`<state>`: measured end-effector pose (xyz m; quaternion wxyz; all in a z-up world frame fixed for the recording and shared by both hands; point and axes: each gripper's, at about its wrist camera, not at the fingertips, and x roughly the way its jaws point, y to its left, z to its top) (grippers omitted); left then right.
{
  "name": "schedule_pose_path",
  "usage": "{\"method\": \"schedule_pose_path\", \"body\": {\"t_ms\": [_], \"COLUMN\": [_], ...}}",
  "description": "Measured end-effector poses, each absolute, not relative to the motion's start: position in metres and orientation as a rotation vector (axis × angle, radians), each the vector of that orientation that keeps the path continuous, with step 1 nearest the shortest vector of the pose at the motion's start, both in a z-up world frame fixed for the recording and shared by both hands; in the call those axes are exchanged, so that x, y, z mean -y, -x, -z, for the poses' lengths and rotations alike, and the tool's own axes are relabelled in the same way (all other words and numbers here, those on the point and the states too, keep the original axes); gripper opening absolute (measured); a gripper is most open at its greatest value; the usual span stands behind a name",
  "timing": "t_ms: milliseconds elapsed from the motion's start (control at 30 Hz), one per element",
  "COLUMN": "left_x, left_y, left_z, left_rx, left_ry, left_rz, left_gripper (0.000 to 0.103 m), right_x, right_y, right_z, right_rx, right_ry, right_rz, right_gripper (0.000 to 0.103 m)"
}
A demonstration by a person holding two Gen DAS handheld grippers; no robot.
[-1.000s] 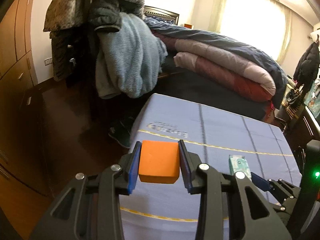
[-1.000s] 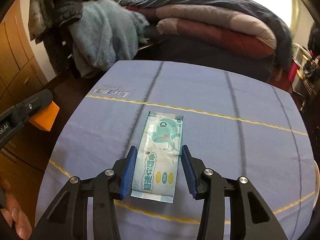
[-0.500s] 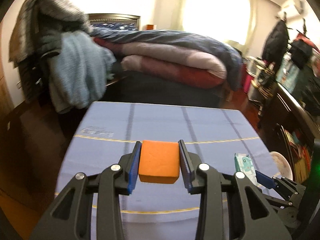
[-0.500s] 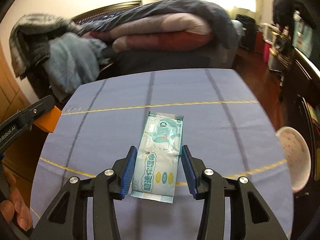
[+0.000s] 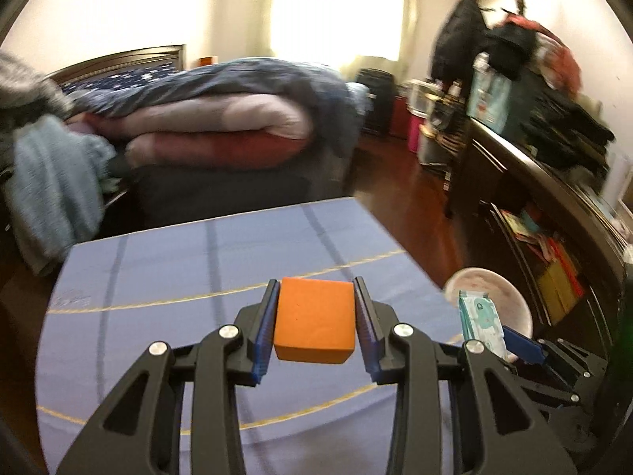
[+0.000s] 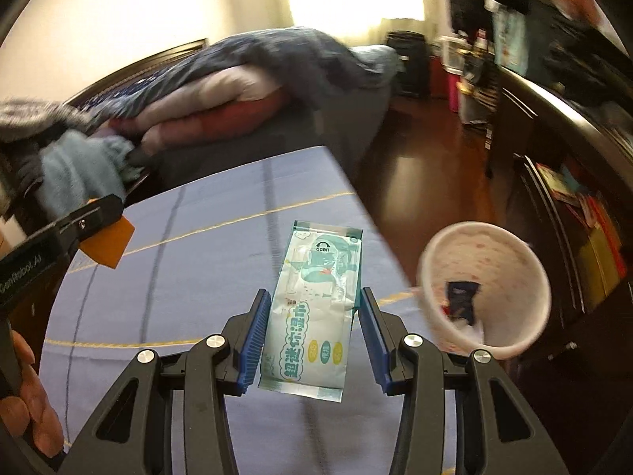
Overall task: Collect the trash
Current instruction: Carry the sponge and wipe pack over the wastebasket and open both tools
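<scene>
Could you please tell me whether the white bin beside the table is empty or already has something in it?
Not empty: the right wrist view looks into the white bin and shows dark blue and white scraps at its bottom. What they are, I cannot tell.

Shelf clutter [image 6: 585,213] motion-blurred, unidentifiable; dark scraps [image 6: 461,301] inside white bin [image 6: 530,261] indistinct (bin's base hidden below table edge).

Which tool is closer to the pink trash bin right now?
Right. The right tool, shut on the wipes packet, sits just beside the pink bin. The left tool, gripping the orange block, is farther left.
</scene>
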<state>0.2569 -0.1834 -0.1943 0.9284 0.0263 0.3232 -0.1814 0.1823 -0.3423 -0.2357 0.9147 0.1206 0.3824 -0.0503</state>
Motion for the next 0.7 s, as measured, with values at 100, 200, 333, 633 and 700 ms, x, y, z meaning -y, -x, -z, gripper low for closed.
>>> {"method": "schedule_pose_path", "body": {"t_ms": [100,200,333,633,700], "left_x": [0.216,0.248,0.291,0.374,0.392], "left_y": [-0.256,-0.260,-0.264,-0.272,-0.274], "left_z": [0.199,0.205,0.214,0.231,0.235], "left_rx": [-0.667,-0.681,-0.701,-0.712,-0.720], "left_ry": [-0.077,-0.095,-0.108,-0.156,-0.160], "left_rz": [0.424,0.487,0.567,0.718,0.744], "left_gripper": [0.037,0.037,0.037,0.037,0.037], "right_x": [0.376,0.404,0.440,0.514,0.523], "right_y": [-0.174,-0.166,-0.160,-0.156,-0.154], "right_z": [0.240,0.244,0.252,0.270,0.274], "right_rx": [-0.779,-0.772,-0.769,-0.749,-0.745], "right_ry": [-0.290,-0.322,-0.356,-0.413,-0.411], "right_rz": [0.164,0.210,0.278,0.374,0.382], "right_gripper": [0.046,0.046,0.046,0.046,0.046]}}
